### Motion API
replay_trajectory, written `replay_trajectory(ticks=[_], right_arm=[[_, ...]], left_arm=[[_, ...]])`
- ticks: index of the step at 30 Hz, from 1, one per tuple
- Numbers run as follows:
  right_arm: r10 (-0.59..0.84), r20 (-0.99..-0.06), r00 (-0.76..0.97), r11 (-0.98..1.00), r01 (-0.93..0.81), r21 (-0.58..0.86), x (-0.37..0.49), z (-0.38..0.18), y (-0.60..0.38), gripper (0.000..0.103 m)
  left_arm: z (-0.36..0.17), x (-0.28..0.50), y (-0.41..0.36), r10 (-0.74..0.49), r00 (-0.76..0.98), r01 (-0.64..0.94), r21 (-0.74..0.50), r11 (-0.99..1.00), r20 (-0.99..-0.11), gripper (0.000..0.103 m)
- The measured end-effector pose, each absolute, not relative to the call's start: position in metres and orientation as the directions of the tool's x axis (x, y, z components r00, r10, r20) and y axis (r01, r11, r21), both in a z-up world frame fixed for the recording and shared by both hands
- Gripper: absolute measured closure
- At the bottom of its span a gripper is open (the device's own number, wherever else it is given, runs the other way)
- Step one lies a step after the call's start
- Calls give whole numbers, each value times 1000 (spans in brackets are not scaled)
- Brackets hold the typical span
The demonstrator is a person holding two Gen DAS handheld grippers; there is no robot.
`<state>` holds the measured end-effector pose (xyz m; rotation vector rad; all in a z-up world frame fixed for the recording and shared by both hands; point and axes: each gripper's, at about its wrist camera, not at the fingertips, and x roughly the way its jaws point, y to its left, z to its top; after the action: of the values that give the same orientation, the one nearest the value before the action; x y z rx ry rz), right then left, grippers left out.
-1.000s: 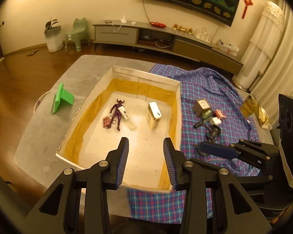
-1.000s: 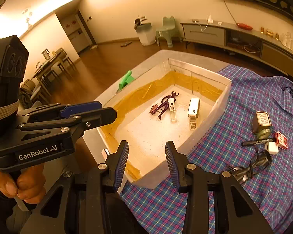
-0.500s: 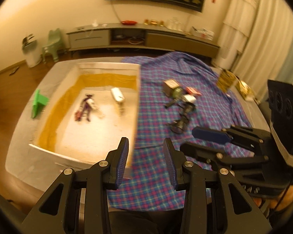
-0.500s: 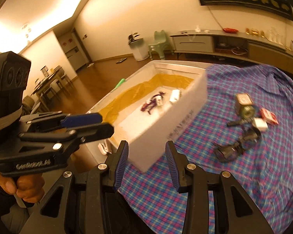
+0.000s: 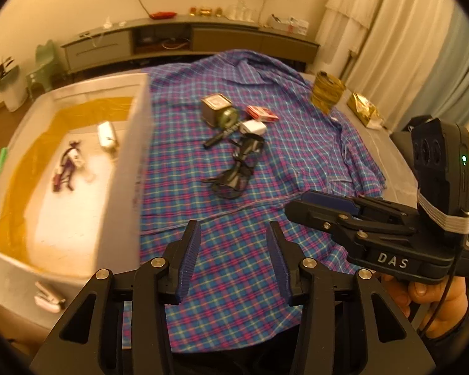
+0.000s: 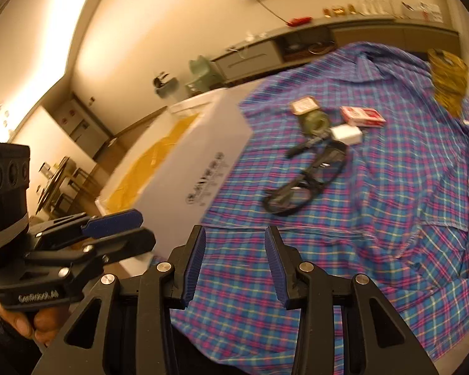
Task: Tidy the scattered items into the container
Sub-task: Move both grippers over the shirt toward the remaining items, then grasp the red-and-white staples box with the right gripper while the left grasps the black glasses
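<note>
A white box (image 5: pixel 131 156) with a yellow lining stands on the left and holds a purple figure (image 5: pixel 67 168) and a white item (image 5: pixel 107 132). On the plaid shirt (image 5: pixel 297 143) lie a small tin (image 5: pixel 214 107), a green tape roll (image 5: pixel 229 116), a red card box (image 5: pixel 262 113), a white cube (image 5: pixel 254 127), a black pen (image 5: pixel 220 137) and black glasses (image 5: pixel 239 168). My left gripper (image 5: pixel 233 259) hovers over the shirt short of the glasses, jaws opening, nothing between them. My right gripper (image 6: pixel 234 262) is open and empty, also short of the glasses (image 6: pixel 306 181).
Two gold foil bags (image 5: pixel 326 92) sit at the shirt's far right edge. A small white object (image 5: pixel 48 297) lies on the table by the box's near corner. A low cabinet (image 5: pixel 187 40) runs along the back wall. A hand (image 5: pixel 434 293) holds the right gripper.
Both grippers have swung right from over the box and dropped lower over the shirt, closer to the scattered items. The left jaws stand wider than before.
</note>
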<state>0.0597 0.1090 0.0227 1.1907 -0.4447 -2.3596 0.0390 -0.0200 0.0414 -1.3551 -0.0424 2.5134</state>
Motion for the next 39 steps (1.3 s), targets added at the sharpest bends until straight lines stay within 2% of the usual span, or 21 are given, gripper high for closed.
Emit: replay_trajectory(ticks=[3,7,11,16,20,26,33,37,38,39], right_arm=[[-517,-684,-515,-848,199,491,46,10,121,61],[-501,-694,-518,-848,133,513,23,-3,136,53],[-478,-704,-525,-854,92,512,-6,-6,151,52],[-562,-624,-543,-722,-46,690,-55,-23,195,50],[-591,-580,-561,-615,-151,774,-92,-45,221,49],[-558,-628,-542,-596,-265,758,-136,-73,232,46],[-535,-647,-543,-615,-275,739,-171,-78,227,44],[-513,-665,-543,-643,-271,717,-184,-75,220,46],[-501,-680,-536,-662,-269,700,-188,-76,218,49],[-498,-689,-527,-672,-268,691,-191,-77,217,61]], left_arm=[[30,25,-10,271,-499,-250,-162,-955,-823,54],[10,1,1,269,-469,-257,-162,-953,-841,54],[-7,-23,15,270,-450,-271,-158,-949,-851,53],[-28,-57,36,276,-436,-281,-162,-946,-857,53],[-43,-78,52,240,-450,-298,-108,-948,-860,53],[-62,-101,58,195,-461,-295,-58,-954,-866,53],[-79,-111,40,239,-447,-245,-139,-959,-862,49],[-80,-109,31,278,-461,-231,-188,-954,-843,49],[-79,-109,30,283,-464,-233,-193,-953,-839,49],[-79,-108,29,289,-467,-235,-198,-952,-835,49]])
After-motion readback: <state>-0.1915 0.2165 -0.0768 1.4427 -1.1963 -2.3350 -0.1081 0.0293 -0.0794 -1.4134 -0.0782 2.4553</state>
